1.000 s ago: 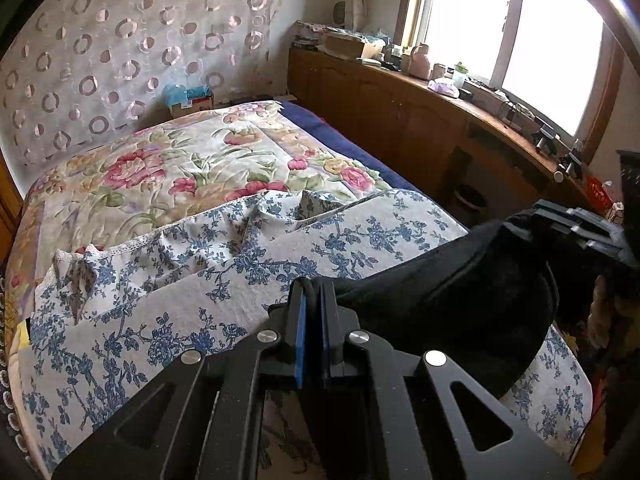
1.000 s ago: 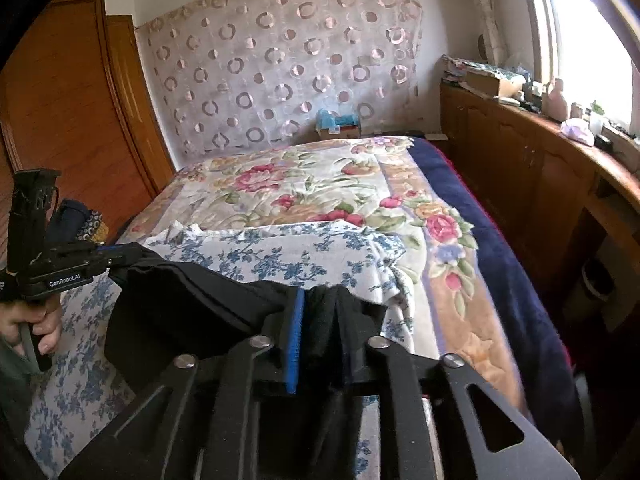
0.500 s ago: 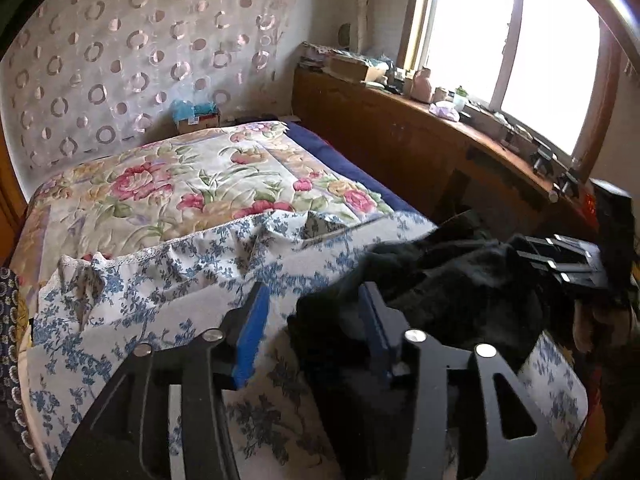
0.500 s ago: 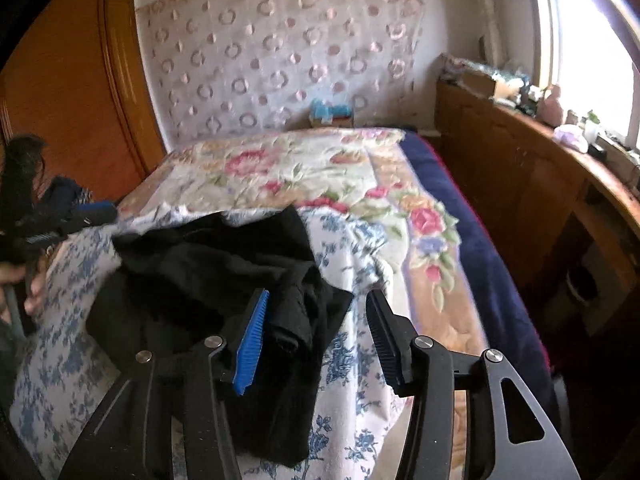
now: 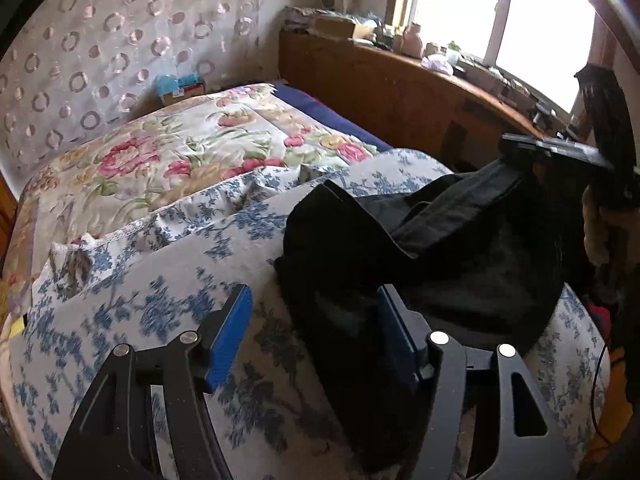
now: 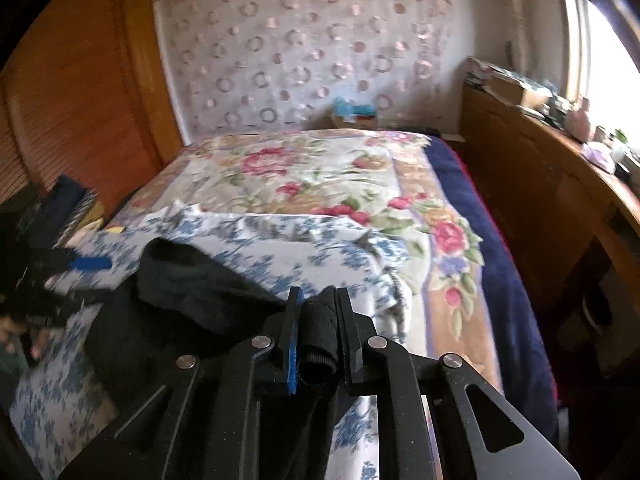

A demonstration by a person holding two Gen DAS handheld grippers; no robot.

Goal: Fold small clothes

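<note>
At lower left of the left wrist view, the left gripper (image 5: 312,332) has its jaws spread, empty. Centre-right, the black garment (image 5: 460,256) lies crumpled on the blue-floral sheet (image 5: 140,312). The right gripper (image 6: 318,320) pinches its bunched edge. Soft, light and floppy, it looks best gripped at hems or corners.

We have the left gripper (image 5: 314,330) at lower center, blue pads spread wide. Black garment (image 5: 440,248) lies at center right on the blue-floral sheet (image 5: 168,280), its edge against our right-hand pad. At far right the right gripper (image 5: 560,152) pinches the garment's far end. Floral quilt (image 5: 192,152) at upper left, window (image 5: 520,20) at upper right.
</note>
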